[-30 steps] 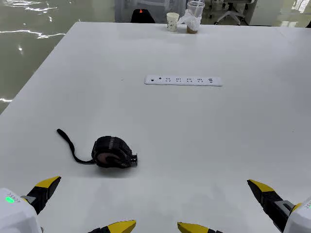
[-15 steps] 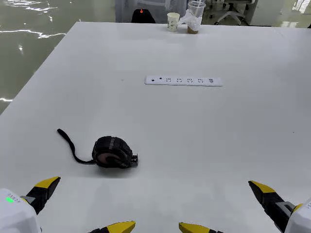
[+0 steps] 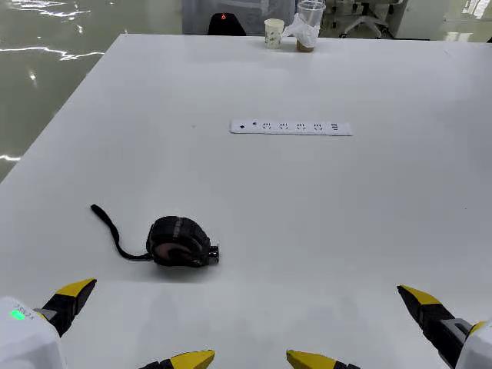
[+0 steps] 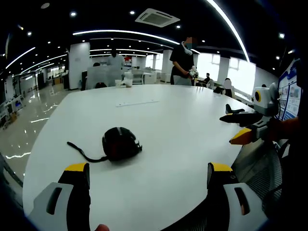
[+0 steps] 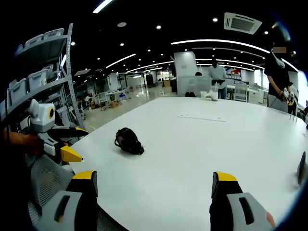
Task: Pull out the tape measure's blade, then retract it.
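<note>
Tabletop (image 3: 369,200), white and broad, runs from the near edge to the far end of the room. Both grippers hover over its near edge. The left gripper (image 3: 132,327) sits near left with its yellow-tipped jaws spread wide and nothing between them. The right gripper (image 3: 361,327) sits near right, its jaws just as wide apart and equally bare. Each gripper view confirms that gap, with bare table between the tips.

A white power strip (image 3: 290,127) lies flat across the middle of the table, well beyond the grippers.

The black tape measure (image 3: 181,241) lies on its side left of centre, ahead of the left gripper and apart from it, its blade wound in. Its black wrist strap (image 3: 111,229) trails off to the left and farther away.

At the far edge stand a paper cup (image 3: 273,34) and, just to its right, a clear plastic cup (image 3: 309,15).
</note>
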{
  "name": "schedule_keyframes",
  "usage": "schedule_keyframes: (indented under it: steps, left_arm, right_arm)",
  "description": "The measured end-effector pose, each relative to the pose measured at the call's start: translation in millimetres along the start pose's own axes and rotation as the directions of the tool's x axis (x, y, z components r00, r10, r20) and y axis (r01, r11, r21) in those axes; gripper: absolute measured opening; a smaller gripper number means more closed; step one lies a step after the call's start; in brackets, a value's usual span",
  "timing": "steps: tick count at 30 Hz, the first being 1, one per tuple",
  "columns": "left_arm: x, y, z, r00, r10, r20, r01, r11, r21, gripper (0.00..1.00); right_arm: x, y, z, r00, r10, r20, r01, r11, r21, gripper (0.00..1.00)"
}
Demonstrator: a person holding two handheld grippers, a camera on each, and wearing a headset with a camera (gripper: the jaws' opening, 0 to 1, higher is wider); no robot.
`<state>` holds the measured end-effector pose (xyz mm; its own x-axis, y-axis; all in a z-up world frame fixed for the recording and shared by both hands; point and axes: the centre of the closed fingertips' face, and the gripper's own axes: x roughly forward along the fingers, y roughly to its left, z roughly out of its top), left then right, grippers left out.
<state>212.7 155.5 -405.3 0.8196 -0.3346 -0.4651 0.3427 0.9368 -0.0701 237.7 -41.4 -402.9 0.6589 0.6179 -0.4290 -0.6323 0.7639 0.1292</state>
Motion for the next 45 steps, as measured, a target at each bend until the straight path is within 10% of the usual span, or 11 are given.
schedule_keyframes:
  steps: [45]
  left_arm:
    - [22.6,15.8,7.2,0.9962,-0.048,-0.072,0.053,0.997,0.060,0.99]
  right_arm:
    - [26.3,-5.2,7.6,0.9775,0.179,-0.112,-0.192,0.974,-0.122,0.98]
